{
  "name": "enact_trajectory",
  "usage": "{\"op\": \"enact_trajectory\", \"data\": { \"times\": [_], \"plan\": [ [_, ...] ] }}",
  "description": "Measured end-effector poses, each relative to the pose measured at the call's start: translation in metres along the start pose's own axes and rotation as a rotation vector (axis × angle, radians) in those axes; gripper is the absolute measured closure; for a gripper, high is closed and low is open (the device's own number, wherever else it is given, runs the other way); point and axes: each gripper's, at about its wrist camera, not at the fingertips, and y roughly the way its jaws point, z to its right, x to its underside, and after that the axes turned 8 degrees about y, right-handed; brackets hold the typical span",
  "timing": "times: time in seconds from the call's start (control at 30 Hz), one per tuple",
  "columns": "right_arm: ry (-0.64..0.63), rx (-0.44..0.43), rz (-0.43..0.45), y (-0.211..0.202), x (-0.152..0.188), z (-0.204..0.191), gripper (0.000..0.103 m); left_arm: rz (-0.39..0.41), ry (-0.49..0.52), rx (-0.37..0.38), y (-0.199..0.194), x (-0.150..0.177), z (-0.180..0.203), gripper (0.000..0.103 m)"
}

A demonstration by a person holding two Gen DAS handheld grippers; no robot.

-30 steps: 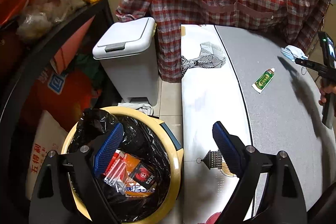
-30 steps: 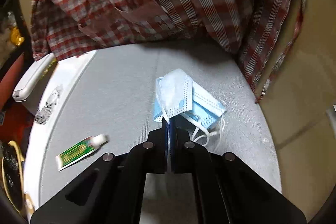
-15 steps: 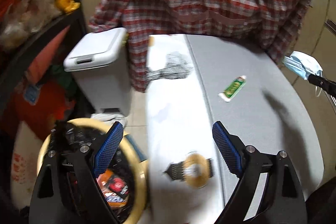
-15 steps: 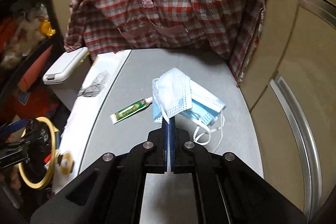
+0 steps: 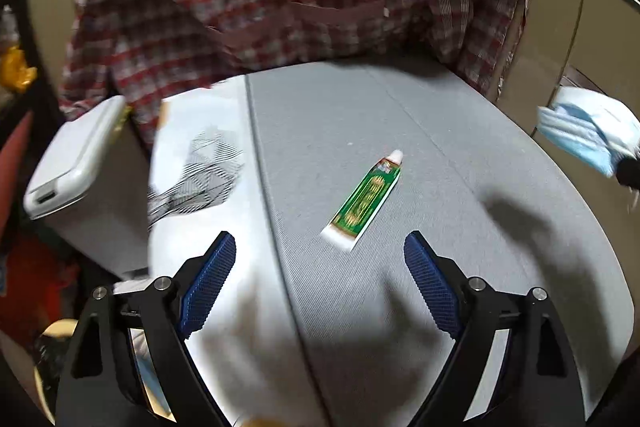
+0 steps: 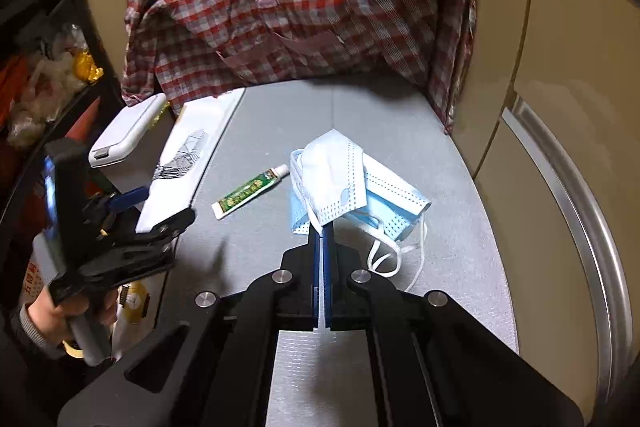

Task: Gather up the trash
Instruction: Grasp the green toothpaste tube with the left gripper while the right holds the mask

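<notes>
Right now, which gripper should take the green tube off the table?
Left. The left gripper is open with the green tube just ahead; the right gripper is shut on the face masks.

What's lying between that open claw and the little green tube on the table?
Nothing: only bare grey table separates the open left gripper from the green tube, as the left wrist view shows.
</notes>
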Motion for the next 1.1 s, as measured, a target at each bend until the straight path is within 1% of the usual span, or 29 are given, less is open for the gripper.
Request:
{"op": "enact_trajectory", "data": {
  "times": [0.2,0.27,0.43,0.47,0.53,0.6,0.63,0.67,0.7,0.8,0.83,0.87,0.97,1.1],
  "plan": [
    [0.004,0.019,-0.031,0.012,0.0,0.012,0.101,-0.027,0.03,0.033,0.04,-0.009,0.012,0.02],
    [0.005,0.023,-0.037,0.016,-0.001,0.014,0.101,-0.051,0.037,0.049,0.053,-0.008,0.015,0.025],
    [-0.004,0.025,-0.045,0.022,-0.003,0.014,0.101,-0.1,0.033,0.076,0.077,-0.008,0.02,0.03],
    [-0.004,0.024,-0.046,0.023,-0.003,0.014,0.101,-0.087,0.037,0.065,0.077,-0.007,0.021,0.03],
    [-0.004,0.025,-0.047,0.024,-0.003,0.013,0.101,-0.085,0.034,0.071,0.079,-0.011,0.021,0.031],
    [-0.004,0.027,-0.049,0.026,-0.004,0.013,0.101,-0.083,0.032,0.068,0.081,-0.014,0.02,0.035],
    [-0.004,0.028,-0.05,0.026,-0.004,0.013,0.101,-0.081,0.034,0.067,0.081,-0.015,0.021,0.043],
    [-0.004,0.029,-0.051,0.026,-0.003,0.013,0.101,-0.073,0.042,0.073,0.081,-0.017,0.021,0.058],
    [-0.005,0.03,-0.052,0.026,-0.003,0.013,0.101,-0.073,0.048,0.081,0.08,-0.018,0.021,0.065],
    [-0.003,0.03,-0.051,0.026,-0.003,0.014,0.101,-0.079,0.04,0.115,0.079,-0.019,0.02,0.073],
    [-0.003,0.03,-0.05,0.026,-0.003,0.014,0.101,-0.077,0.035,0.113,0.077,-0.018,0.019,0.079],
    [-0.003,0.028,-0.046,0.025,-0.003,0.014,0.101,-0.064,0.034,0.123,0.073,-0.018,0.018,0.095],
    [-0.01,0.026,-0.037,0.022,-0.004,0.013,0.101,-0.064,0.029,0.109,0.061,-0.019,0.015,0.099],
    [-0.009,0.015,-0.032,0.017,-0.003,0.012,0.101,-0.064,0.025,0.091,0.042,-0.016,0.009,0.099]
  ]
}}
